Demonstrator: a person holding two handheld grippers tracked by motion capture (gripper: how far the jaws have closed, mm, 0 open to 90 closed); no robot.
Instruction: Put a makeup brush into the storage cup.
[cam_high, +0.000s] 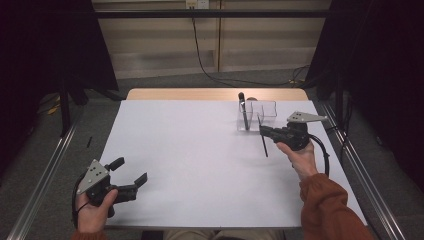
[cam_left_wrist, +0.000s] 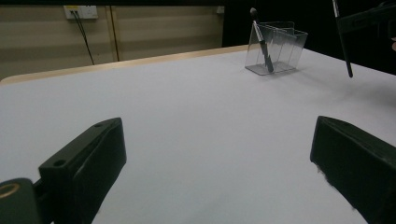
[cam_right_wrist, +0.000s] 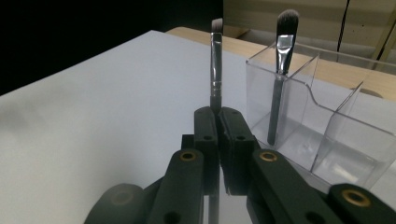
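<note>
Right tongs (cam_right_wrist: 217, 116) are clenched on a slim black-handled makeup brush (cam_right_wrist: 216, 60), bristles up, just beside the clear plastic compartment organiser (cam_right_wrist: 327, 135), likely so you can drop it in; your left tongs (cam_high: 131, 172) rest released, well apart, over the white desk (cam_high: 200, 165).

brush (cam_right_wrist: 216, 65) handle hidden between jaws, lower end perhaps cut off

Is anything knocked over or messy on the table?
Nothing stands out. The clear organizer stands upright at the far right of the white table, with one brush leaning inside it. The right gripper holds a second brush beside it, and the left gripper waits open. No spills.
</note>
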